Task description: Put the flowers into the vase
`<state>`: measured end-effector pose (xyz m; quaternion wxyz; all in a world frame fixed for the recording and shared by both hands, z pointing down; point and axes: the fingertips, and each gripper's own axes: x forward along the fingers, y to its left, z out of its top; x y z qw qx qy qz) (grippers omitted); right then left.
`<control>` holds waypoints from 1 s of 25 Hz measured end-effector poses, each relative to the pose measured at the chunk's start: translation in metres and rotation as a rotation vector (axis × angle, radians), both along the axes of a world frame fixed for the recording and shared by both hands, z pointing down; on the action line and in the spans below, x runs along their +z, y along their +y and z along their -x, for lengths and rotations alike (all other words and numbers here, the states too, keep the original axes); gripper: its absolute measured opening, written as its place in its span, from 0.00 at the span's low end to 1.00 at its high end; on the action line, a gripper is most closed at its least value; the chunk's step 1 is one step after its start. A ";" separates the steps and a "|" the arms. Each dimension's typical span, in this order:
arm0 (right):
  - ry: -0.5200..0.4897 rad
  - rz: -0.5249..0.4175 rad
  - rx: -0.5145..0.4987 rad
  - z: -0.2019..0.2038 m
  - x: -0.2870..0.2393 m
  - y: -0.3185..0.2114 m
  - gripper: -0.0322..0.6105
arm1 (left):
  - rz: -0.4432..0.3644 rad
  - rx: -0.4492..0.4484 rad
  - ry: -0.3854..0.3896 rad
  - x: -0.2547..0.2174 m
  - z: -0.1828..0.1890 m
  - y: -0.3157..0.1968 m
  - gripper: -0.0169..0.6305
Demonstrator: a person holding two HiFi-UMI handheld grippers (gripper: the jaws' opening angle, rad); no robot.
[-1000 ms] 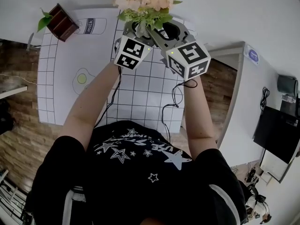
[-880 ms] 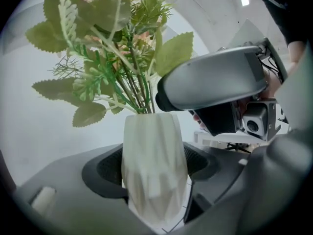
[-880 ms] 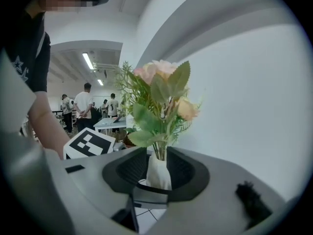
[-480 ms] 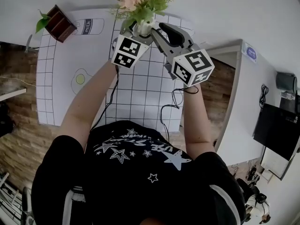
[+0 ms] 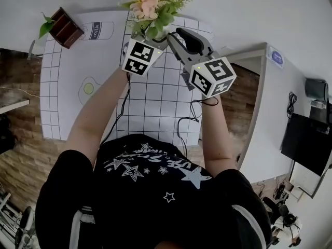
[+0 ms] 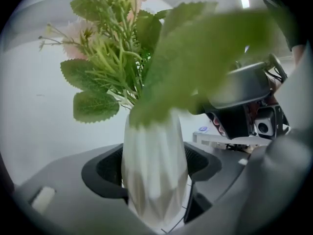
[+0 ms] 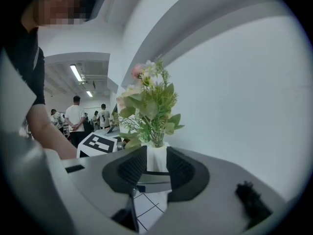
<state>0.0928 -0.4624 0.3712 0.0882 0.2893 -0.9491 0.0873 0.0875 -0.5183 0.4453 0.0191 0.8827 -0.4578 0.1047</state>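
The white faceted vase sits between the pads of my left gripper, which is shut on it above the grid mat. The pink and cream flowers with green leaves stand in the vase's mouth, and in the left gripper view a blurred leaf hangs close to the camera. In the head view the bouquet hides most of the vase. My right gripper is just right of the vase, open and holding nothing. Through its gap I see the vase and the flowers beyond.
A grid mat printed with a milk bottle and an egg covers the table. A brown box with a green plant stands at the back left. A white wall runs behind the vase. A white desk is at the right. People stand far off.
My right gripper has drawn back to the right, away from the bouquet it was up against. The flowers now stand free in the vase. The left gripper has kept still.
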 end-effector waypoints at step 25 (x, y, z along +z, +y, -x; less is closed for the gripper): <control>-0.020 0.032 0.014 -0.006 0.006 0.005 0.26 | 0.035 0.005 -0.004 0.007 0.003 0.006 0.73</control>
